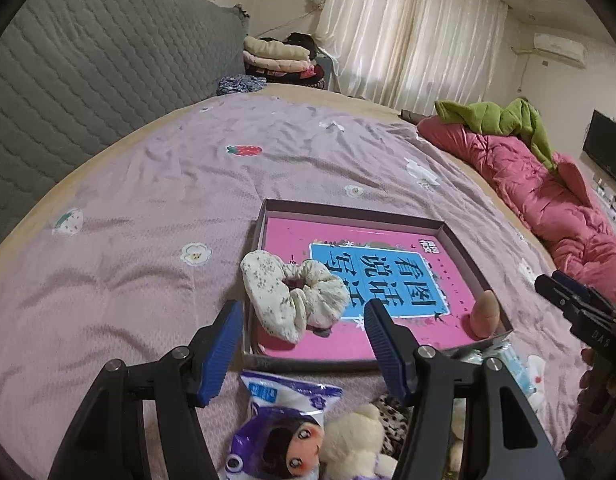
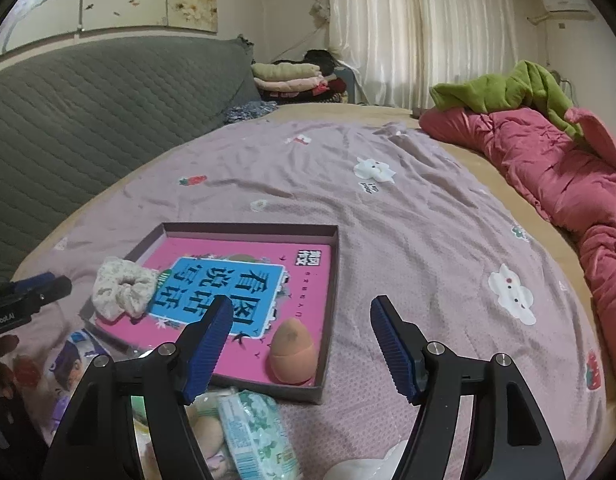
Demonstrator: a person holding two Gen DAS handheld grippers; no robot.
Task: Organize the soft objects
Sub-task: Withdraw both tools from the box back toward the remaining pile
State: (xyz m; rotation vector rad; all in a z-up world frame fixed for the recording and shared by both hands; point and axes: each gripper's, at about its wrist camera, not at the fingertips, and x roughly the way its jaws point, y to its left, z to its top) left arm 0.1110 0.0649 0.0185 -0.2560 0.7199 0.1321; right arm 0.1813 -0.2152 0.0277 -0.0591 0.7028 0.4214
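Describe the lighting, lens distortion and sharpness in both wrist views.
Left wrist view: daylight comes soft through the curtains, no hard shadows; the fisheye bows the bed into a dome with black corners; the scrunchie is sharp, the doll packet near the lens softer. Right wrist view: same dim, even light, same bowing; the sponge is crisp, the tissue pack slightly blurred.

A shallow box [image 1: 464, 256] is sitting on the bed [image 1: 156, 184], with a pink book [image 1: 372, 276] lying flat inside it. A floral scrunchie [image 1: 292, 296] is resting over the box's near left corner, and a peach sponge [image 1: 485, 314] is standing in the near right corner. The left tool [image 1: 304, 328] is hovering just short of the box, jaws spread wide with nothing between them. Nearer still, a packet with a doll [image 1: 286, 420] and a cream plush toy [image 1: 358, 436] are lying on the sheet. The right tool [image 1: 572, 304] is showing at the right edge.
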